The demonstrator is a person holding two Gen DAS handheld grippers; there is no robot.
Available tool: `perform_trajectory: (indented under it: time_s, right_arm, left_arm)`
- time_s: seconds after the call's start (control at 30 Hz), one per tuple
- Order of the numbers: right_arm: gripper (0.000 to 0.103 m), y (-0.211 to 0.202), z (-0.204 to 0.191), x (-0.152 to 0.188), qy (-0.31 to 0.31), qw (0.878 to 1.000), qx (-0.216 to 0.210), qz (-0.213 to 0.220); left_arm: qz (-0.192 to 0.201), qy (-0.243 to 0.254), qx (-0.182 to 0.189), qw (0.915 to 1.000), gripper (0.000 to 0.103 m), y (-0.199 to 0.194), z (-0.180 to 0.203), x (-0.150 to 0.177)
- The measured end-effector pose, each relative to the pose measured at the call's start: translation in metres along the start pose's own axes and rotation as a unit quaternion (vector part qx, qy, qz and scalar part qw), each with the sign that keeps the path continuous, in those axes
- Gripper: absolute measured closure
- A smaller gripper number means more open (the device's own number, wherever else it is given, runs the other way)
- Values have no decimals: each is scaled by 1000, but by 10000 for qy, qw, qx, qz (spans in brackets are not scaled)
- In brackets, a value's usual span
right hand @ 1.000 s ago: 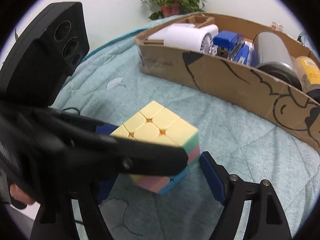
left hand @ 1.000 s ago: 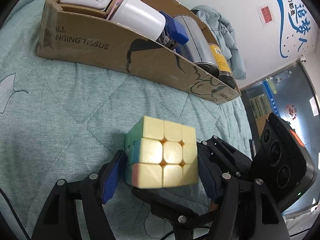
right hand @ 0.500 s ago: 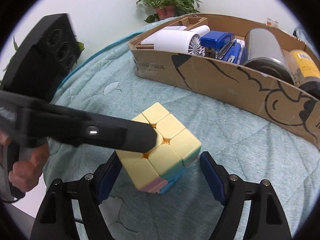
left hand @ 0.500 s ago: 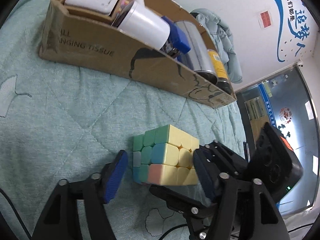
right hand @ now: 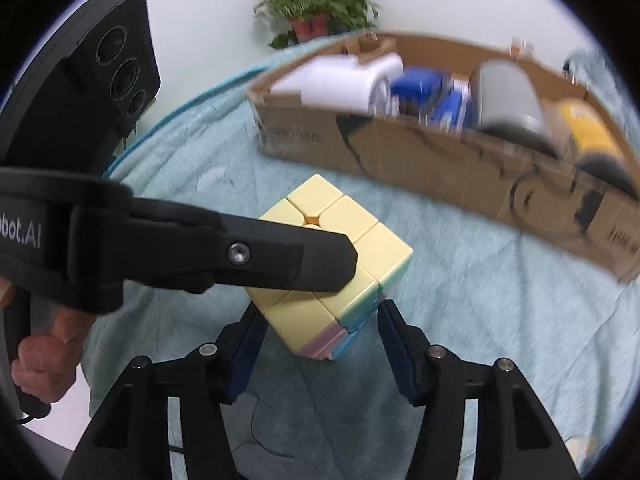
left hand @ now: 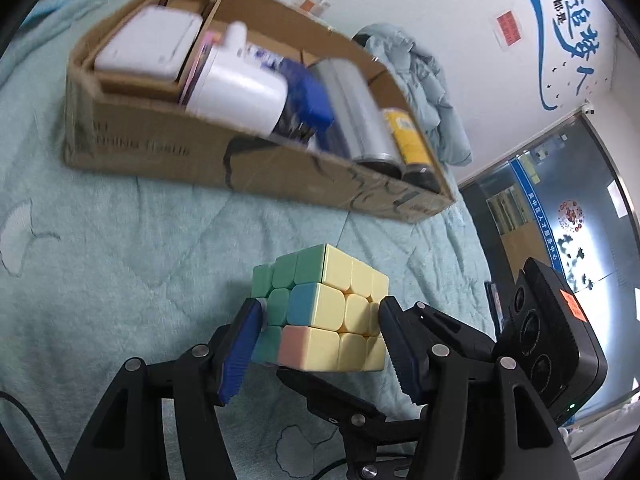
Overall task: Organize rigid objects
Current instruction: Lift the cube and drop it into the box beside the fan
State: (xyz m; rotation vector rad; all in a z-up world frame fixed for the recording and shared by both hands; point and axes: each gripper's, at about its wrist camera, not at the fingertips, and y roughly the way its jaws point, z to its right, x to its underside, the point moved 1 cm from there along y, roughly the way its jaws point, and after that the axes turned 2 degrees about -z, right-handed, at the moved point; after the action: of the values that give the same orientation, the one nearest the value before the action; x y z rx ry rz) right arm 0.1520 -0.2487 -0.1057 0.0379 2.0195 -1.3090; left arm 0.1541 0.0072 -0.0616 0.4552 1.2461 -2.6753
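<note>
A pastel puzzle cube (left hand: 340,304) sits between the blue pads of my left gripper (left hand: 320,344), whose jaws are closing and press on its two sides. In the right wrist view the same cube (right hand: 340,220) lies between the pads of my right gripper (right hand: 320,340), whose jaws are also closing and touch its lower edges. One black finger (right hand: 280,260) of the left gripper reaches across the cube's yellow top from the left. The cube hangs a little above the teal quilt (left hand: 120,260).
A long cardboard box (left hand: 160,148) lies behind on the quilt, holding a white case, a white cylinder, blue items, a grey can and a yellow-labelled can. It stands at the upper right in the right wrist view (right hand: 400,156). A potted plant (right hand: 316,4) is by the wall.
Both pairs of jaws have closed in on the cube. The cube has turned and come up off the quilt with my left gripper. The box looks lower and blurred.
</note>
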Motion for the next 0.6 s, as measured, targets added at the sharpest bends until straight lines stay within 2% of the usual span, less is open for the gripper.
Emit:
perform_trajectory:
  time_s: [0.2,0.33,0.4,0.53,0.6]
  right_arm:
    - [47,-19,3,-39,-284,9983,157,487]
    - [47,-25,10,-79,-627,9946,253,784]
    - [47,-27,18,-103,-732,9931,243,883]
    - [47,-18,34,-148,-935,9916,243,864]
    - [47,-8,46,-164,-896,9928,76,789]
  left_arm:
    - [617,398,-166,9972,45,-31,24,-42]
    - [870,444,-44,9952,46,-51,28,-88]
    - [999,636,-168,9928,46,-59,34,-113]
    - [1036,708,-398,9913,46,-58,33,-161]
    - [873,640,-490,9929,46,-50,23,-183]
